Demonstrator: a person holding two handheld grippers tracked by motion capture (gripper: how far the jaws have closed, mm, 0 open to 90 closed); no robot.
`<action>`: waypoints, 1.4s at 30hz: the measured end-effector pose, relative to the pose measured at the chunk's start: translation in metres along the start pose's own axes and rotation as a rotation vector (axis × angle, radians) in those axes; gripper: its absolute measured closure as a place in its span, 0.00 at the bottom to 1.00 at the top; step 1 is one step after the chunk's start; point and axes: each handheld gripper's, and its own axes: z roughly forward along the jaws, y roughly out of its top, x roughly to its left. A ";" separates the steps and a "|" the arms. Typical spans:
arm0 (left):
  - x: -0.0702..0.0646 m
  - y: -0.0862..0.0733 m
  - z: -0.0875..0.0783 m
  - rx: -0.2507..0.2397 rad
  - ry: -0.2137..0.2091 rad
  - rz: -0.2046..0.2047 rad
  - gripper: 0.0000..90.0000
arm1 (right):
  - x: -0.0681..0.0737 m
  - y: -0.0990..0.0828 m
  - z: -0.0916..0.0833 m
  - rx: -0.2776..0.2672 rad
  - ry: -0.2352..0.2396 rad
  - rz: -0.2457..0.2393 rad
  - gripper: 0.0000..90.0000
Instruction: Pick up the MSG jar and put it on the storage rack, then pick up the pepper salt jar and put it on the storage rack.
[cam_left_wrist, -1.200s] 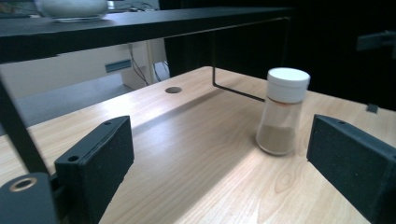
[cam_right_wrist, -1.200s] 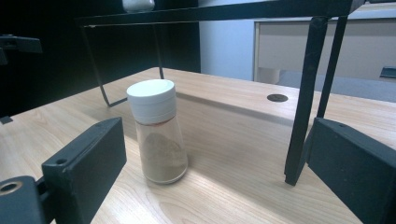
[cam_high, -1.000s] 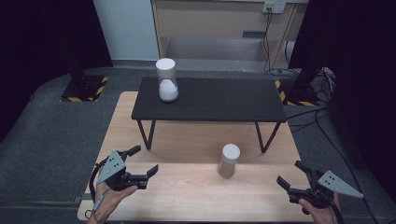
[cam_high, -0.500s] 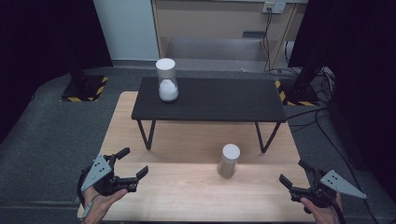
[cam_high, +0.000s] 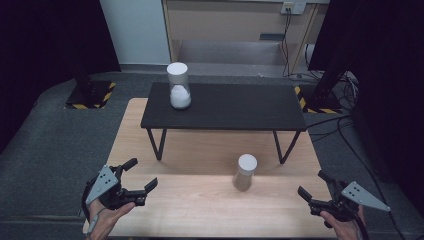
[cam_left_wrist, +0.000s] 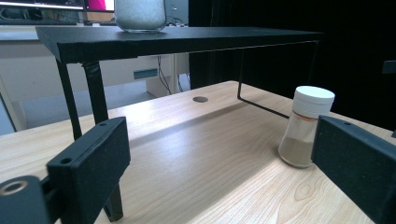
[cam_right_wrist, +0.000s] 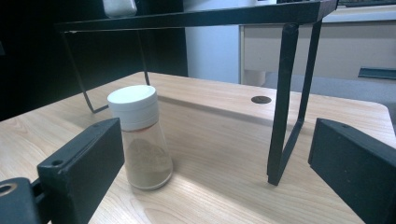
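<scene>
Left hand-held gripper (cam_high: 138, 178) drawn back, jaws just opened wide (empty), right hand-held gripper (cam_high: 314, 189) open.

Pale matt wood table (cam_high: 200, 150), matt black shelf (cam_high: 225, 107), seemingly clear plastic shaker (cam_high: 245, 172).

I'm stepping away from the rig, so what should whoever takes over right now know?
Left gripper: jaws just opened wider, nothing between them, near the table's left front edge.
Right gripper: open, empty, at the right front edge.
Clear spice shaker with white cap and brown powder: upright on the light wooden table, untouched.
Clear jar of white powder: on the black metal shelf.
Done: nothing gripped yet.
Left: probably grasp the shaker.
</scene>
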 end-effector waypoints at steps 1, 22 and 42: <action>0.001 0.000 0.001 -0.003 -0.006 -0.005 0.03 | 0.000 0.000 0.000 -0.002 -0.004 0.002 0.04; 0.002 0.001 0.004 0.000 -0.021 0.005 0.02 | -0.001 -0.001 -0.001 -0.007 0.021 -0.021 0.04; -0.001 -0.001 -0.006 0.000 0.000 -0.014 0.02 | -0.003 0.002 0.009 -0.005 0.054 -0.027 0.04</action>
